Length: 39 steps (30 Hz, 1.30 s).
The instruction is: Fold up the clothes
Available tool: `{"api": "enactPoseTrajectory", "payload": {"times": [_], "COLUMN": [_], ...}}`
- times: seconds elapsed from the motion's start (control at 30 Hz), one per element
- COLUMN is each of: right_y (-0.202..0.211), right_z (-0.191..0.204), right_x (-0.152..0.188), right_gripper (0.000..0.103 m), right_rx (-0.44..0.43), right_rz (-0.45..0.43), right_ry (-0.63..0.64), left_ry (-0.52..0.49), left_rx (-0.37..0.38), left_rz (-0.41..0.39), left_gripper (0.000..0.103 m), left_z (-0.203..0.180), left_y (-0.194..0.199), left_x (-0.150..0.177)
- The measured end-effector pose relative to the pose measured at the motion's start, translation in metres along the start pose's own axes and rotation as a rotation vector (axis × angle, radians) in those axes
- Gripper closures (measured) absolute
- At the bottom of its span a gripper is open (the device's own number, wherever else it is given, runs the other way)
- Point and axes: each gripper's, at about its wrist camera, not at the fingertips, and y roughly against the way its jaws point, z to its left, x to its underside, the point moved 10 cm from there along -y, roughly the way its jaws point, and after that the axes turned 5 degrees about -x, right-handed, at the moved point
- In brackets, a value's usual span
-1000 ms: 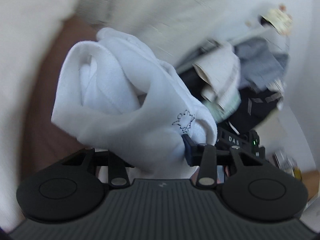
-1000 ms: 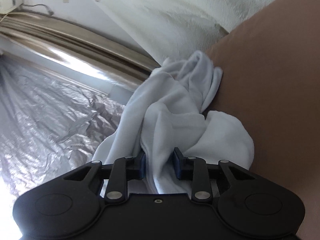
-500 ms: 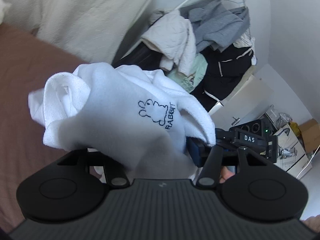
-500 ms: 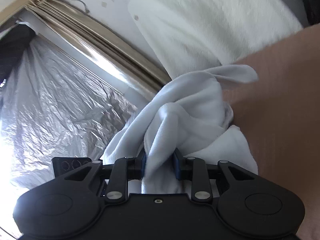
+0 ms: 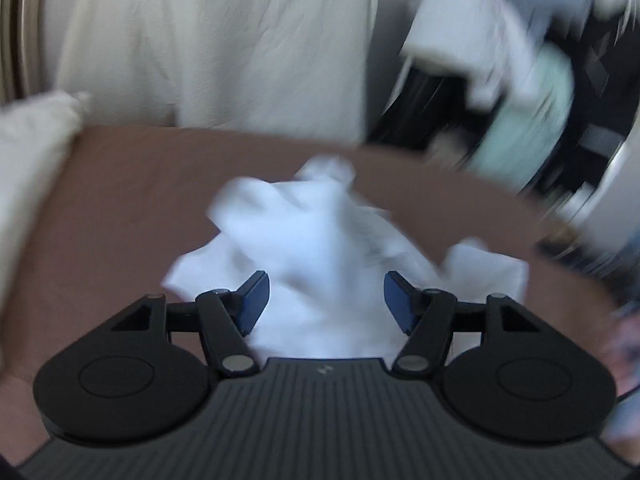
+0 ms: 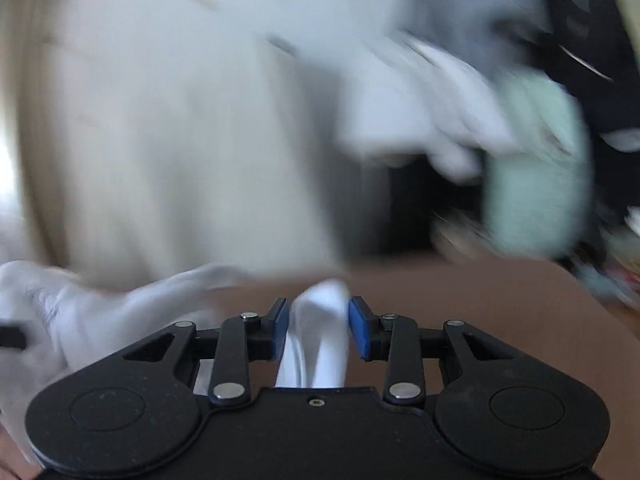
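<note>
The left gripper (image 5: 326,300) stands wide open, its two blue pads (image 5: 252,304) spread well apart with nothing pinched between them; below and ahead of it a crumpled white garment (image 5: 320,248) lies in a heap on the brown bed surface (image 5: 132,184). Faint dark print shows on the cloth, too smeared to read. Left of the heap a pale pillow (image 5: 28,152) is cut off by the picture's edge, and behind the bed hangs a cream curtain (image 5: 208,40). To the right, a pile of hanging clothes (image 5: 520,72) in white, mint and black is badly motion-blurred, so single pieces cannot be counted. The right gripper (image 6: 319,326) is drawn in narrow, its blue pads (image 6: 360,332) pressing on either side of a fold of the same white garment (image 6: 318,320), which rises between them and runs down under the gripper body. More of that cloth trails off to the left in the right wrist view, with a dark object at the far left edge too cut off to identify. One garment, two grippers, one pillow are visible.
</note>
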Motion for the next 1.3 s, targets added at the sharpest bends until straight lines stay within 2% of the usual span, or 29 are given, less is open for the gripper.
{"api": "enactPoseTrajectory", "payload": {"times": [0.07, 0.13, 0.17, 0.2, 0.27, 0.33, 0.4, 0.47, 0.57, 0.6, 0.63, 0.67, 0.77, 0.83, 0.93, 0.97, 1.0, 1.13, 1.2, 1.27, 1.3], "right_y": [-0.005, -0.009, -0.011, -0.012, -0.015, -0.021, -0.029, -0.037, -0.049, -0.054, -0.060, -0.064, -0.053, -0.043, -0.031, -0.026, -0.025, -0.043, -0.049, -0.049, -0.046], "right_z": [-0.007, 0.004, 0.017, 0.032, 0.054, 0.061, 0.058, 0.056, 0.051, 0.048, 0.046, 0.043, 0.033, 0.012, -0.046, -0.069, -0.091, -0.153, -0.157, -0.154, -0.152], "right_x": [0.020, 0.031, 0.031, 0.029, 0.029, 0.036, 0.048, 0.059, 0.076, 0.080, 0.080, 0.079, 0.051, 0.025, -0.008, -0.017, -0.023, -0.007, 0.003, 0.001, -0.003], "right_gripper": [0.063, 0.055, 0.048, 0.046, 0.038, 0.033, 0.033, 0.033, 0.034, 0.038, 0.074, 0.093, 0.094, 0.094, 0.094, 0.094, 0.094, 0.094, 0.094, 0.094, 0.094], "right_rx": [-0.142, -0.314, -0.398, -0.449, -0.473, -0.451, -0.418, -0.385, -0.335, -0.335, -0.310, -0.276, -0.180, -0.097, 0.104, 0.179, 0.211, 0.159, 0.173, 0.164, 0.155], "right_rz": [0.101, 0.186, 0.215, 0.228, 0.245, 0.269, 0.301, 0.332, 0.378, 0.381, 0.371, 0.358, 0.198, 0.093, -0.049, -0.089, -0.110, -0.031, -0.011, -0.022, -0.033], "right_ry": [-0.191, -0.328, -0.342, -0.334, -0.245, -0.145, -0.092, -0.038, 0.042, 0.042, 0.051, 0.064, 0.145, 0.140, 0.134, 0.129, 0.097, -0.174, -0.178, -0.155, -0.148], "left_ry": [-0.046, 0.013, 0.060, 0.107, 0.172, 0.191, 0.192, 0.234, 0.265, 0.265, 0.266, 0.266, 0.249, 0.239, 0.227, 0.226, 0.232, 0.252, 0.269, 0.291, 0.299], "left_rx": [-0.036, 0.009, 0.039, 0.069, 0.125, 0.142, 0.130, 0.110, 0.046, 0.021, 0.003, -0.007, -0.012, 0.002, 0.012, 0.019, 0.038, 0.102, 0.122, 0.205, 0.254], "left_rz": [0.022, 0.059, 0.071, 0.084, 0.099, 0.101, 0.106, 0.114, 0.086, 0.076, 0.068, 0.067, 0.084, 0.047, -0.013, -0.014, -0.007, 0.026, 0.054, 0.102, 0.154], "left_gripper": [0.040, 0.039, 0.039, 0.039, 0.038, 0.035, 0.030, 0.030, 0.030, 0.030, 0.030, 0.030, 0.031, 0.032, 0.031, 0.030, 0.030, 0.030, 0.030, 0.030, 0.030], "left_z": [0.002, 0.003, 0.004, 0.006, 0.007, 0.007, 0.014, 0.026, 0.058, 0.067, 0.075, 0.080, 0.083, 0.078, 0.070, 0.067, 0.063, 0.050, 0.044, 0.032, 0.024], "left_y": [-0.009, -0.018, -0.022, -0.026, -0.032, -0.041, -0.052, -0.071, -0.070, -0.069, -0.070, -0.072, -0.081, -0.080, -0.077, -0.077, -0.078, -0.084, -0.087, -0.092, -0.096], "left_x": [0.014, 0.021, 0.022, 0.023, 0.024, 0.018, 0.012, 0.004, 0.002, 0.001, 0.001, 0.001, -0.003, -0.013, -0.023, -0.022, -0.021, -0.014, -0.009, 0.003, 0.014]}}
